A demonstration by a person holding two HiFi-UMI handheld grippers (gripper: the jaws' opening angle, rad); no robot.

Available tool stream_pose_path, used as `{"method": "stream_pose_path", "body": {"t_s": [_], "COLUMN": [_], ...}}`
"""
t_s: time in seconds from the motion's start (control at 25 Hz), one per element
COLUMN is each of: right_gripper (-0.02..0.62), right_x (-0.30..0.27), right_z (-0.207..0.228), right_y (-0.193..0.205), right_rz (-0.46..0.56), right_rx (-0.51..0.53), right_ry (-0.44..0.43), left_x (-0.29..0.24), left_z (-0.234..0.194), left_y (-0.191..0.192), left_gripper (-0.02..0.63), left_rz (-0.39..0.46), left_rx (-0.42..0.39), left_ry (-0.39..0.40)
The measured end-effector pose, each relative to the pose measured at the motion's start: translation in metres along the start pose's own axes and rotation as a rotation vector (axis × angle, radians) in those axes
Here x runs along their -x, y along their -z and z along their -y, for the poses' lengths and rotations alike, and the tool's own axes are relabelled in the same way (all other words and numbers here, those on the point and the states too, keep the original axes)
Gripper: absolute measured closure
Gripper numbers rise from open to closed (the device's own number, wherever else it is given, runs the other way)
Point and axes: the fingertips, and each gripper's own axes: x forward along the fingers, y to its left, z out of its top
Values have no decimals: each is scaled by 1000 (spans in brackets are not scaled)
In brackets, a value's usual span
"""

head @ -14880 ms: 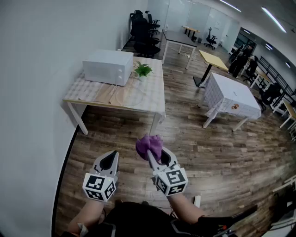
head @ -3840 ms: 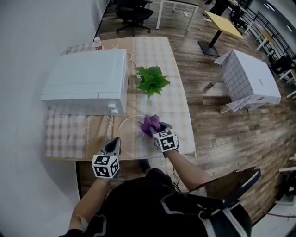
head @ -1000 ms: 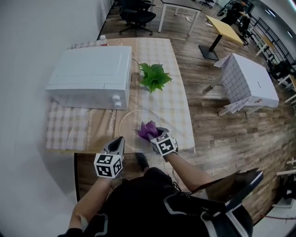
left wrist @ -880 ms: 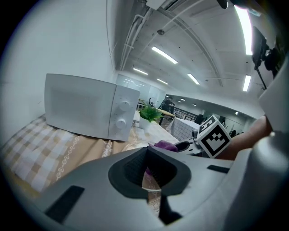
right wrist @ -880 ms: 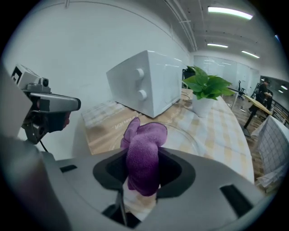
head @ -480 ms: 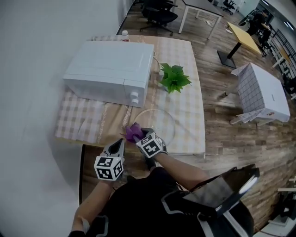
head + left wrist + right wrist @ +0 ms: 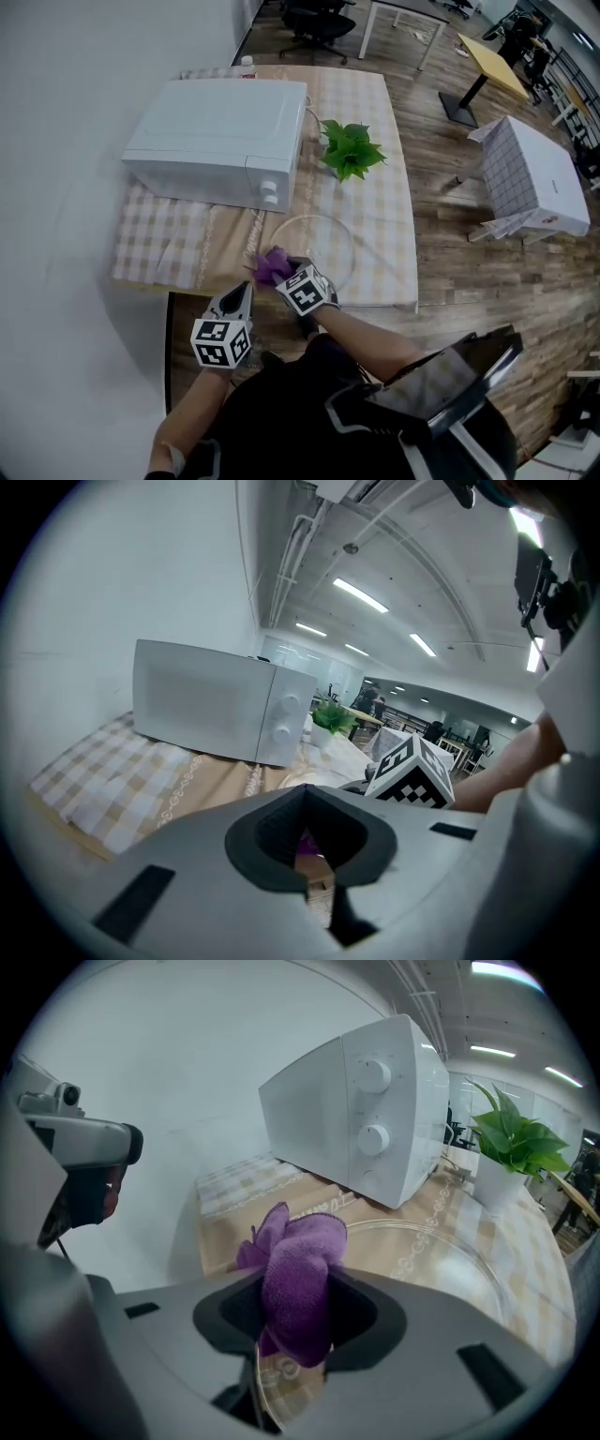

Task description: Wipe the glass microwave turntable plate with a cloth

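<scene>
The clear glass turntable plate lies on the checked tablecloth in front of the white microwave. My right gripper is shut on a bunched purple cloth, which sits at the plate's near left rim. In the right gripper view the purple cloth sticks up between the jaws of my right gripper, with the glass plate just beyond. My left gripper hangs off the table's near edge, left of the right one. In the left gripper view the left gripper is shut with nothing in it.
A potted green plant stands right of the microwave, behind the plate. The table ends at its near edge just under my grippers, with a white wall to the left. Office desks and chairs stand on the wooden floor to the right.
Over the last second my right gripper has carried the cloth leftward, from the plate's near middle to its near left rim. The left gripper has stayed by the table's near edge.
</scene>
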Motion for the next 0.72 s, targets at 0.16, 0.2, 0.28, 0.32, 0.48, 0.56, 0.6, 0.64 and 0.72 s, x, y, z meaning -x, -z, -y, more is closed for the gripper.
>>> {"method": "stream_pose_path", "body": {"t_s": [0.16,0.2,0.28,0.32,0.48,0.56,0.6,0.64,0.72], "right_gripper": [437,437,437,437,436,437,436,436,436], "right_x": [6,8,13,15,23,28,31,34,39], "right_z": [6,7,10,11,16,20,22,23,27], "right_y": [6,7,12,14,23,29,32,35,40], "right_rz": [3,5,7,8,9,8,8,7,8], "right_rx": [-7,-13,-25,-30,-50,-63,-69,-74,-83], "right_ry": [14,19,29,34,54,64,69,75,85], "left_x": [-6,-7,-10,-11,-16,-18,-19,-19,-20], "left_z": [11,14,19,21,25,29,31,33,38], "left_y": [-1,-1,1,1,4,6,8,8,9], "left_gripper": [603,604,603,603,603,603,603,603,603], "left_rz": [-4,-6,-7,-3,-2,-11,-15,-17,-20], "left_rx": [-19,-23,-38,-49,-78,-86,-91,-95,-99], "left_ry": [28,35,51,60,84,93,99,104,115]}}
